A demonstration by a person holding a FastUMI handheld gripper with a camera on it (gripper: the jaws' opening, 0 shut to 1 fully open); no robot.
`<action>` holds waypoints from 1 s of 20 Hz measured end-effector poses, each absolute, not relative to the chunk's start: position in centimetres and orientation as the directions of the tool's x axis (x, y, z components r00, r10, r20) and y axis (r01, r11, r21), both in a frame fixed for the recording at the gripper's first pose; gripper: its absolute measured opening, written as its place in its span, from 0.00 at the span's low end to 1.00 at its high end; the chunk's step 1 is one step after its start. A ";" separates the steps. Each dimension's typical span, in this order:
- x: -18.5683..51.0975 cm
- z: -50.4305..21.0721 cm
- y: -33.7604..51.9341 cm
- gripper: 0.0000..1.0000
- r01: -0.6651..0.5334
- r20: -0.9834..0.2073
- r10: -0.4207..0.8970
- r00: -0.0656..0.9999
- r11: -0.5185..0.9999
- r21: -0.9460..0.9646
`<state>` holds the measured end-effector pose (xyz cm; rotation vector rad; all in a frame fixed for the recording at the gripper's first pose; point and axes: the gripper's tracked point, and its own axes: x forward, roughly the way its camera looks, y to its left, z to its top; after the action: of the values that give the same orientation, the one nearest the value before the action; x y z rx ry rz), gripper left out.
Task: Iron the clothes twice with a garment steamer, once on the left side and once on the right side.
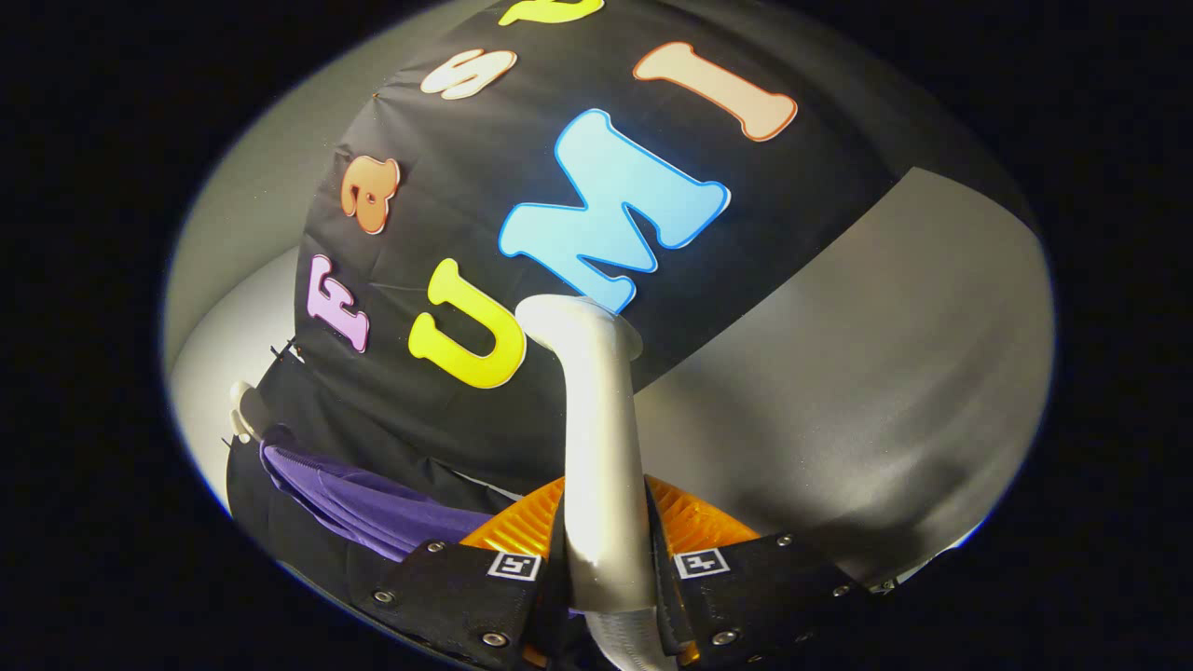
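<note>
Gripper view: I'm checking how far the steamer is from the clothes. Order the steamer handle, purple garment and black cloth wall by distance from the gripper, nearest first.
1. Silver-white garment steamer handle, clamped between the fingers of the gripper.
2. Purple garment, beside the fingers, hanging.
3. Black cloth wall, beyond both.

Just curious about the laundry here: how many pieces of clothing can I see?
1: a purple fabric garment hanging beside the tool, which grips the white plastic steamer handle. More may be hidden.

Dim booth, strong fisheye bending at rim. Glare streak runs down steamer handle (601,447); soft shadow on grey wall (867,373) beside handle. Focus sharp.
</note>
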<state>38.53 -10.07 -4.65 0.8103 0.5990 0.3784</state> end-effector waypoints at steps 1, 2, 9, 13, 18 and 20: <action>37.1 -3.6 -9.6 0.37 -0.103 -0.336 0.508 0.793 0.655 0.749; 35.6 -2.7 -9.1 0.37 -0.112 -0.323 0.487 0.812 0.673 0.731; 25.8 4.9 -4.6 0.37 -0.163 -0.187 0.348 0.919 0.764 0.624; 20.8 7.3 -1.5 0.37 -0.169 -0.110 0.273 0.956 0.815 0.554; 16.7 8.7 3.3 0.37 -0.163 -0.060 0.211 0.976 0.880 0.447; 16.0 8.9 4.7 0.38 -0.150 -0.051 0.183 0.982 0.911 0.385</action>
<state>15.99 4.71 8.93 0.3898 0.0872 0.1718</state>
